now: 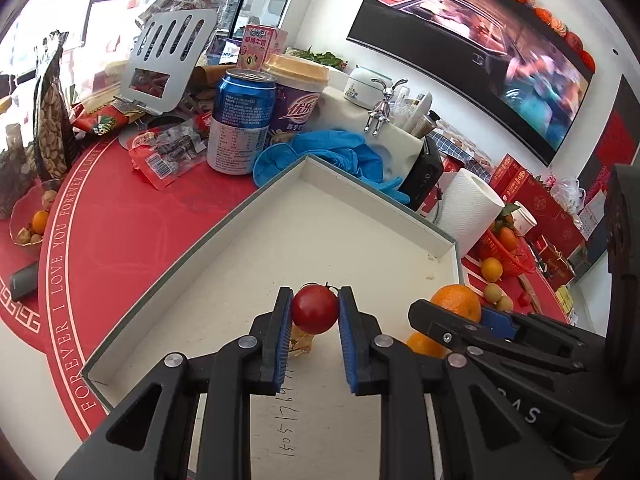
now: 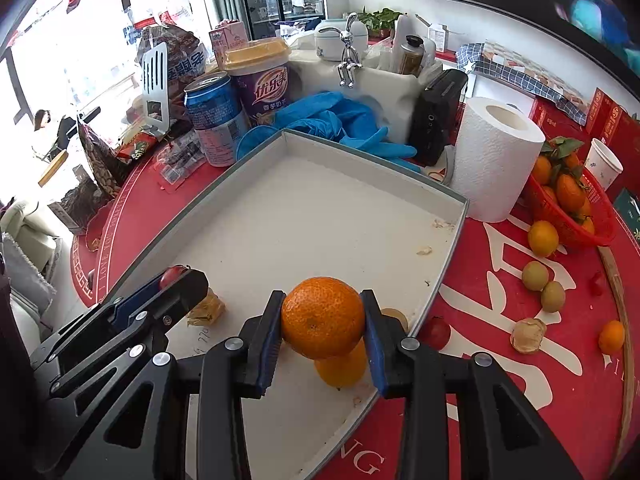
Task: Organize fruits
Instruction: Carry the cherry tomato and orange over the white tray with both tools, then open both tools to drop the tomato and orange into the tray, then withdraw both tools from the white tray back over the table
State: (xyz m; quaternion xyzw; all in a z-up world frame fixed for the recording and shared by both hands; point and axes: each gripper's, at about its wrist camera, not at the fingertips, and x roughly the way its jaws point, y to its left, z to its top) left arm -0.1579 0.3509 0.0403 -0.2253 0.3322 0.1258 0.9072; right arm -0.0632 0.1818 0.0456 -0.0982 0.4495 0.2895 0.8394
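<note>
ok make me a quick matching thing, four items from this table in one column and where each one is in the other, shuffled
Things:
1. cherry tomato
2. large orange
3. paper towel roll
4. blue gloves

Places:
A. behind the tray's far corner
B. between the left hand-held gripper fingers
C. standing right of the tray
D. between the right hand-held gripper fingers

Pairs: 1-B, 2-D, 3-C, 4-A

You can read "FOREVER I LOVE YOU FOREVER" on the rim of the red mat (image 1: 120,216), left of the white tray (image 1: 256,208). Handwritten digits "405176" stand on the tray floor; the rest is hidden.
</note>
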